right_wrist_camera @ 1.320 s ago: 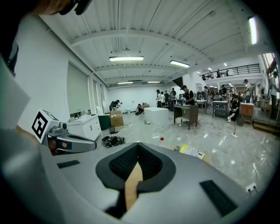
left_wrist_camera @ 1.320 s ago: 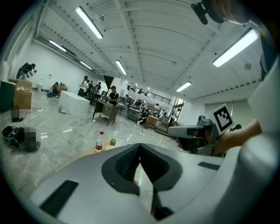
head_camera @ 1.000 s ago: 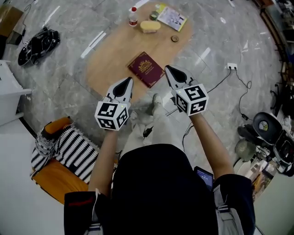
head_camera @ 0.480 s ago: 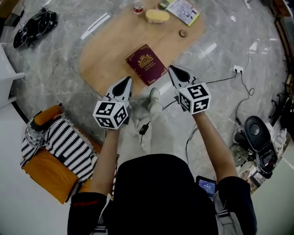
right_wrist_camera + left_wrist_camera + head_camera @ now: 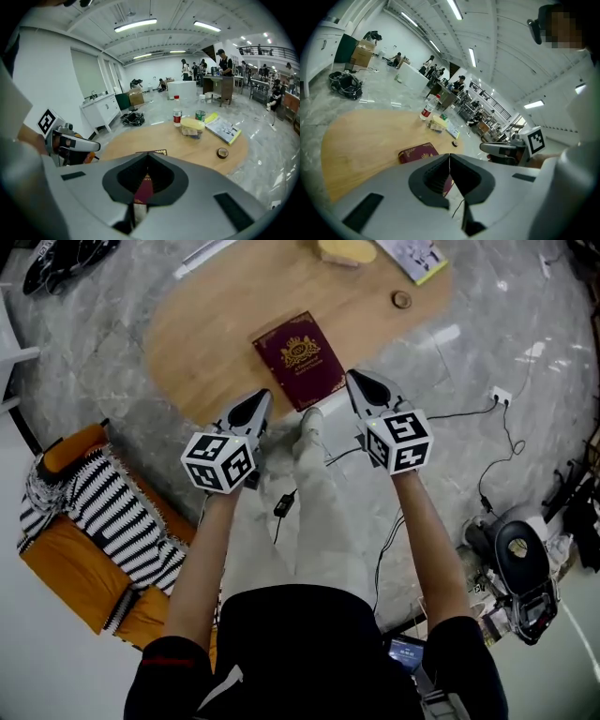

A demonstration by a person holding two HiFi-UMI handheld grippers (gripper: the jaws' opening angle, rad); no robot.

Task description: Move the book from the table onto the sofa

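A dark red book [image 5: 300, 359] with gold print lies flat on the oval wooden table [image 5: 206, 324], near its front edge. My left gripper [image 5: 259, 400] hangs over that edge, just left of the book, jaws shut and empty. Just right of the book's near corner is my right gripper [image 5: 355, 380], also shut with nothing in it. In the left gripper view the book [image 5: 417, 153] lies just beyond the closed jaws [image 5: 449, 155]. In the right gripper view the book [image 5: 151, 152] sits straight ahead of the shut jaws [image 5: 148, 155]. An orange sofa seat [image 5: 75, 563] with a striped cloth [image 5: 117, 517] is at the left.
At the table's far end are a yellow pack [image 5: 345, 250], a booklet [image 5: 418, 255] and a small tape roll [image 5: 401, 300]; a bottle [image 5: 176, 116] and a can [image 5: 200, 115] stand there too. Cables and a wall socket [image 5: 499, 396] lie on the marble floor at right, with gear [image 5: 520, 559] beyond.
Both grippers have sunk toward the table and now flank the book's near end. The left gripper has rolled. Both stay shut.
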